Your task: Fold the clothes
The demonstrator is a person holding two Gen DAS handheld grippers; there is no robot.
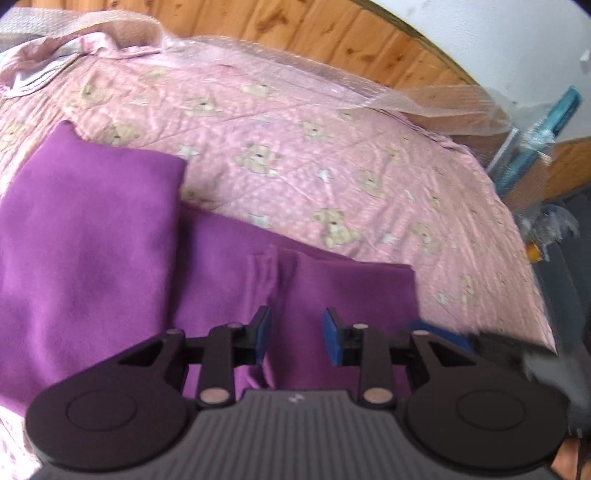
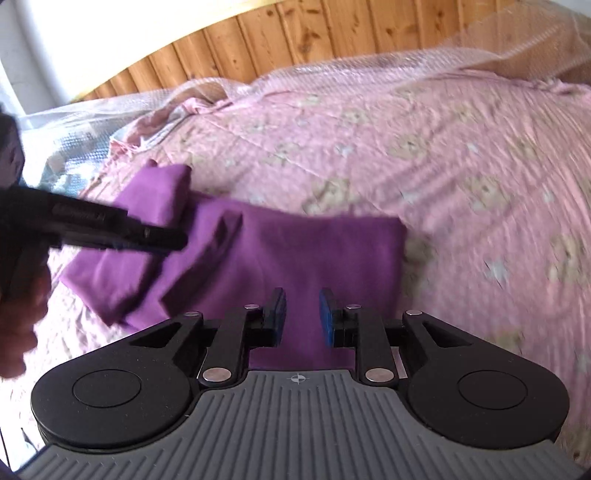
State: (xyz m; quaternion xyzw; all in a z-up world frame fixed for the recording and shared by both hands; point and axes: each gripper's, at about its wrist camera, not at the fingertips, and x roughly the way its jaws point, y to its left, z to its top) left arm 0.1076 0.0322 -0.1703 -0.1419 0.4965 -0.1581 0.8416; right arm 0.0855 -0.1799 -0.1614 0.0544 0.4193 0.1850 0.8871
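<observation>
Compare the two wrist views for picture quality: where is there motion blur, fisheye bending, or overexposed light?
Left wrist view: purple garment fairly sharp, right gripper smeared at the right edge, wooden panelling bowed by the lens. Right wrist view: pink bedspread streaked with motion blur on the right, window area blown out white, left gripper blurred.

- Left tongs (image 1: 297, 336): black linkage arms, blue pads, silver pivot screws, ribbed grey base.
- Right tongs (image 2: 302, 317): same build, crosshair mark on the base.
</observation>
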